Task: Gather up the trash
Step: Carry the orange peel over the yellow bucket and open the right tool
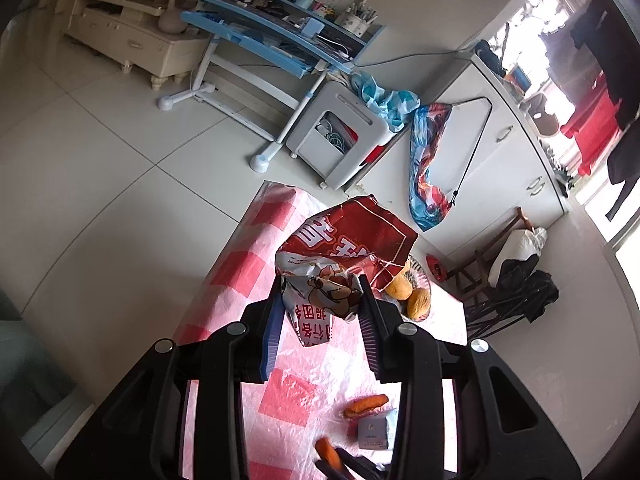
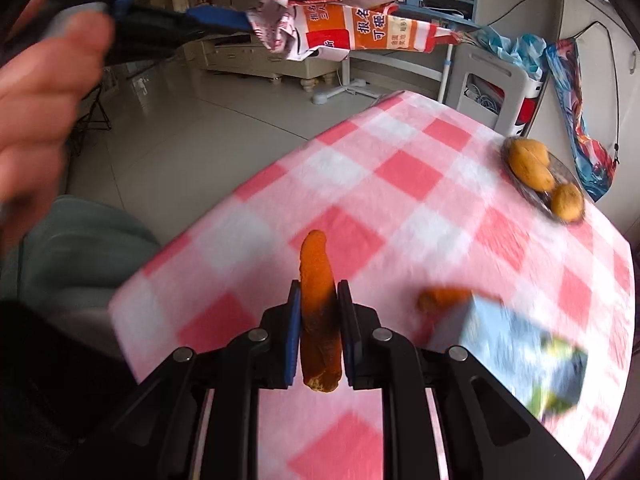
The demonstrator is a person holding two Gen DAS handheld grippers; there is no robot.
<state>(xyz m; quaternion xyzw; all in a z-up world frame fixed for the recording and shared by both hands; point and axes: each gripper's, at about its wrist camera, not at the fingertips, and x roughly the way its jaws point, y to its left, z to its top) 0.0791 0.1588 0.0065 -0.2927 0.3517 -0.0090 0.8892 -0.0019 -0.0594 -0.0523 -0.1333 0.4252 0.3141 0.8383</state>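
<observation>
In the left wrist view my left gripper (image 1: 320, 284) is shut on the crumpled end of a red and white printed paper bag (image 1: 344, 236), held above the checked table. The right wrist view shows that bag (image 2: 348, 20) at the top, in the left gripper (image 2: 256, 4), beside a person's hand (image 2: 40, 100). My right gripper (image 2: 318, 288) is shut on an orange scrap (image 2: 314, 264) with a darkened end, lifted over the cloth. A second orange scrap (image 2: 440, 298) lies on the table next to a small blue-grey box (image 2: 520, 352).
The pink and white checked tablecloth (image 2: 400, 168) covers the table. A plate of yellow fruit (image 2: 540, 176) sits near its far right edge. Beyond the table are a tiled floor, a blue desk (image 1: 272, 28), a grey cart (image 1: 340, 136) and white cabinets (image 1: 500, 136).
</observation>
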